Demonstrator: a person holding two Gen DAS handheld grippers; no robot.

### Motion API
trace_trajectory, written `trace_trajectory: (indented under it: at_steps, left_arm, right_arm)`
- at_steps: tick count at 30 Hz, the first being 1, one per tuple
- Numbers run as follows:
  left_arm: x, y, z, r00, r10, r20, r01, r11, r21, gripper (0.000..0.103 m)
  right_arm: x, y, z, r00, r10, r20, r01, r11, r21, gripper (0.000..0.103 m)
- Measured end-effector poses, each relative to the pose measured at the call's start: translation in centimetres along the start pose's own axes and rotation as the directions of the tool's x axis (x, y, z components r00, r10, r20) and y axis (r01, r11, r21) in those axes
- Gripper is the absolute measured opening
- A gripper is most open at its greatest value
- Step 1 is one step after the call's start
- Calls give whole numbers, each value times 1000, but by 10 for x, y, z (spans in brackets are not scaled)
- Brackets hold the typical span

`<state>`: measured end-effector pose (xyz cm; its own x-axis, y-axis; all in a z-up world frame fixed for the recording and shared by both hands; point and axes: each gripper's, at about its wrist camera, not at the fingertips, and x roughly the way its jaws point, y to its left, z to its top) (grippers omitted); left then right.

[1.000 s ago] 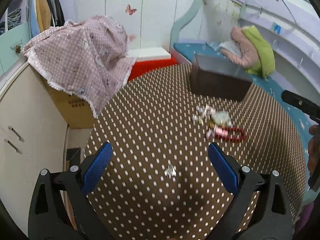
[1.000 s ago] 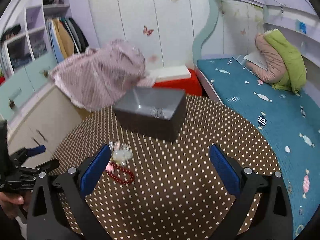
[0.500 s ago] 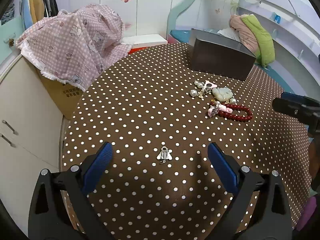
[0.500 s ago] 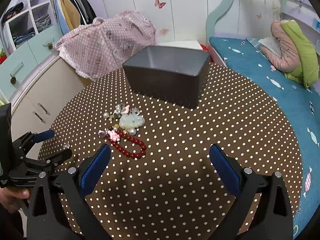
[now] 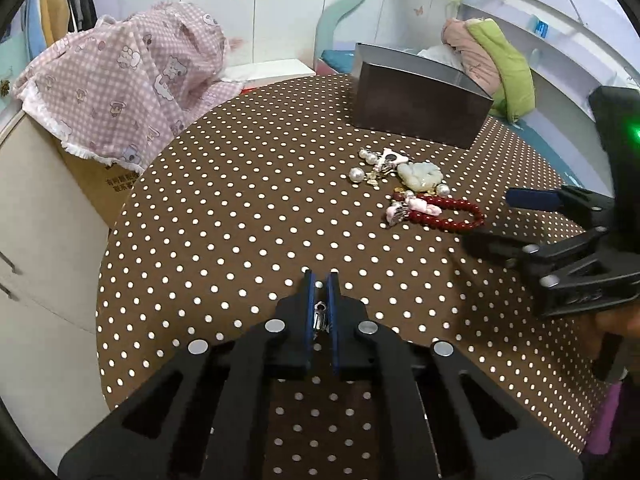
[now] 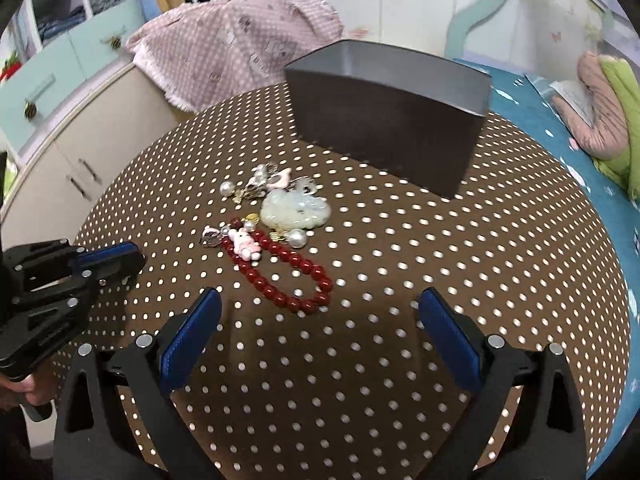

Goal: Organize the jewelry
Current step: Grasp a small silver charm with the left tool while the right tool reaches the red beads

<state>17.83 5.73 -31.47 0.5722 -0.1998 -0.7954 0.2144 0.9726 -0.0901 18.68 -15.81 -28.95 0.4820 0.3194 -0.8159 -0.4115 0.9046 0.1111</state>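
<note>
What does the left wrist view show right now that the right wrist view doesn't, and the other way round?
Only the left wrist view shows the small silver charm pinched in the shut left gripper. Only the right wrist view shows the inside wall of the dark grey rectangular box and the right gripper wide open, just short of the red bead bracelet. Both show the bracelet, the pale green jade pendant, the box and the brown polka-dot tablecloth.

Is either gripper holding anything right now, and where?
Left gripper pinches the small silver charm by its sides, deep between the pads. Right gripper is open, holding nothing.
</note>
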Motion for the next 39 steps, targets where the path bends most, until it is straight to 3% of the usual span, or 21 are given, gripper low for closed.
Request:
trace_trajectory:
  at_steps: [2,3,5,7,9,14,15,16,22,29,34,39]
  left_arm:
    - [-2,0,-1,1000,-16,2,16,1000,-16,7]
    - [-2,-1,-1,1000,-19,4,19,1000,-22,7]
    - [-5,1,-2,1000,-26,11,26,999,-34,6]
    - [-8,3,0,999,-32,18,33,998,-45,6]
    - [-12,4,2,999,-41,26,42,998,-55,6]
    - [-21,7,7,997,-57,50,61,996,-65,5]
    - [-23,7,8,997,-62,52,65,996,-66,5]
    - [-24,7,10,996,-67,56,70,995,-65,5]
    - [-31,2,17,993,-80,84,85,995,-49,3]
    - [-34,-1,17,993,-80,87,85,995,-50,3]
    - [-39,5,14,993,-74,89,79,995,-62,3]
    - [-43,10,12,993,-69,95,75,995,-63,2]
  right_arm:
    - [4,4,1,1000,-24,13,24,999,-43,92]
    - [5,6,2,999,-32,19,33,997,-64,86]
    - [4,12,4,999,-18,42,23,994,-111,59]
    - [3,18,4,999,-6,33,11,988,-153,25]
    - [1,23,3,1000,-10,21,14,983,-182,14]
    - [-12,16,-8,999,38,15,-36,989,-140,12]
    - [-16,14,-8,998,50,22,-47,991,-126,3]
    - [-20,11,-8,998,61,26,-58,992,-110,1]
    - [-31,4,-4,996,81,21,-79,993,-88,1]
    - [-7,4,9,999,29,-34,-32,993,-117,9]
    - [-1,17,12,999,-30,-40,21,978,-207,8]
    - [-7,21,3,999,-28,-41,19,978,-206,6]
